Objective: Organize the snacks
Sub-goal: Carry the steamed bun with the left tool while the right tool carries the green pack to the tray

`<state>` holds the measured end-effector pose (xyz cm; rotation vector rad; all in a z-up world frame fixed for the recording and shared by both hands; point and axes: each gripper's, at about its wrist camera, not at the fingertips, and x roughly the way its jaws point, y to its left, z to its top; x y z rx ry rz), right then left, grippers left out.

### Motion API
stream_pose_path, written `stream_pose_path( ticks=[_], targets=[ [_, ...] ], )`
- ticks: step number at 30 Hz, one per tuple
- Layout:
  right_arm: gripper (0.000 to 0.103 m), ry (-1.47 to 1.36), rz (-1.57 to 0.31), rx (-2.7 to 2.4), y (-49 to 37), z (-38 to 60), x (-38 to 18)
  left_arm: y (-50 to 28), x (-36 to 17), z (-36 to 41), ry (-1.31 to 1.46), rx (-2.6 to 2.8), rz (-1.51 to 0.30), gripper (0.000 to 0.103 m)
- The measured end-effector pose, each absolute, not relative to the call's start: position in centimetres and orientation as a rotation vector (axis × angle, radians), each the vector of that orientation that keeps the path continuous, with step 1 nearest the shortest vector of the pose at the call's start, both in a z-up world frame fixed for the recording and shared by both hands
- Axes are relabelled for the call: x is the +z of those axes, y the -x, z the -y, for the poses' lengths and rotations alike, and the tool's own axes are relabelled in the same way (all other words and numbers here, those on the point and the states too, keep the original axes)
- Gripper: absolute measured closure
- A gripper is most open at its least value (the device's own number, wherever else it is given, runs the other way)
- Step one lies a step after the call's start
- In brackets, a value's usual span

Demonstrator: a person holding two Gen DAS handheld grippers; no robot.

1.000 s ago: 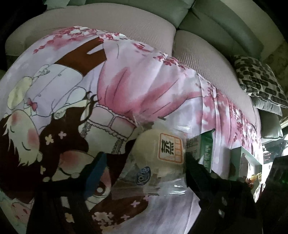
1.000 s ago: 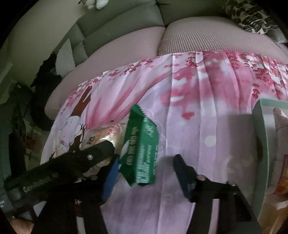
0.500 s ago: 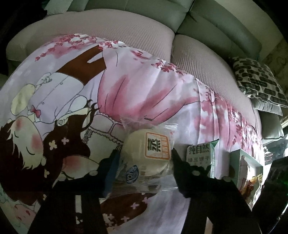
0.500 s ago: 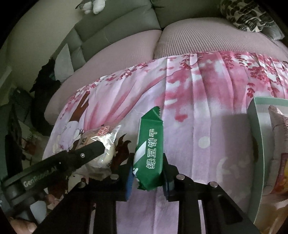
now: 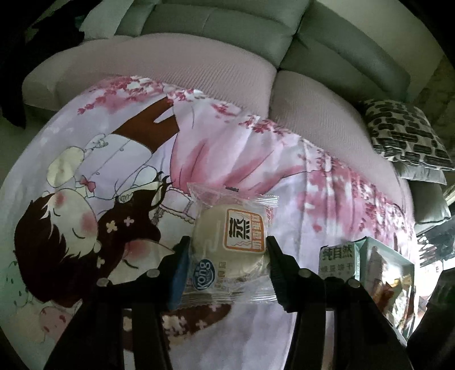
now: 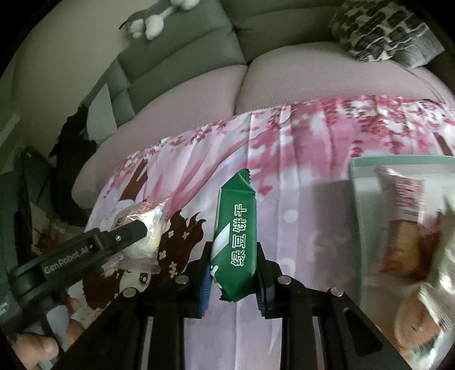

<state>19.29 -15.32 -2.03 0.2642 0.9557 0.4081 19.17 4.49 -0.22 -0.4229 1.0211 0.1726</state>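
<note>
A round pale steamed cake in a clear wrapper (image 5: 219, 227) sits between the pads of my left gripper (image 5: 227, 256). The jaws are still closing and press on it, holding it above the pink printed cloth (image 5: 241, 159). My right gripper (image 6: 233, 256) is shut on the lower end of a green biscuit packet (image 6: 236, 216), which stands upright over the cloth. In the right wrist view the left gripper's finger (image 6: 125, 236) and the cake (image 6: 148, 227) show at the left. The green packet (image 5: 337, 261) also appears low right in the left wrist view.
A pale green box (image 6: 358, 182) with several wrapped snacks stands at the right on the cloth; its rim (image 5: 366, 247) shows beside the green packet. Behind are sofa cushions, a black-and-white patterned pillow (image 5: 403, 133) and a plush toy (image 6: 153, 17). A person's hand (image 6: 42, 344) holds the left gripper.
Both grippers have closed: the left on the steamed cake, the right on the green packet. Both packets have come up off the cloth, and the green packet now stands upright.
</note>
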Motion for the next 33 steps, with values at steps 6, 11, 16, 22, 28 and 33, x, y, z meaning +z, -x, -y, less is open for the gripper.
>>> stream_pose_path(
  ticks=[6, 11, 16, 22, 28, 33],
  targets=[
    [0.076, -0.27, -0.883, 0.373, -17.1, 17.4, 0.6, -17.5, 1.8, -2.7, 0.389, 0.141, -0.981, 0.05],
    [0.076, -0.291, -0.837, 0.342, -15.0, 19.4, 2.0, -16.2, 3.4, -0.7, 0.353, 0.088, -0.952, 0.05],
    [0.076, -0.336, -0.787, 0.282, -13.0, 22.3, 3.4, -15.2, 5.1, 1.9, 0.303, 0.029, -0.914, 0.05],
    [0.076, -0.373, -0.745, 0.169, -10.5, 26.9, 4.7, -14.0, 6.2, 5.8, 0.25, -0.069, -0.897, 0.05],
    [0.076, -0.431, -0.759, 0.037, -8.5, 32.0, 4.1, -13.2, 5.8, 10.1, 0.199, -0.178, -0.922, 0.05],
    [0.076, -0.478, -0.767, -0.041, -7.1, 35.3, 3.6, -12.1, 5.0, 13.7, 0.149, -0.254, -0.949, 0.05]
  ],
)
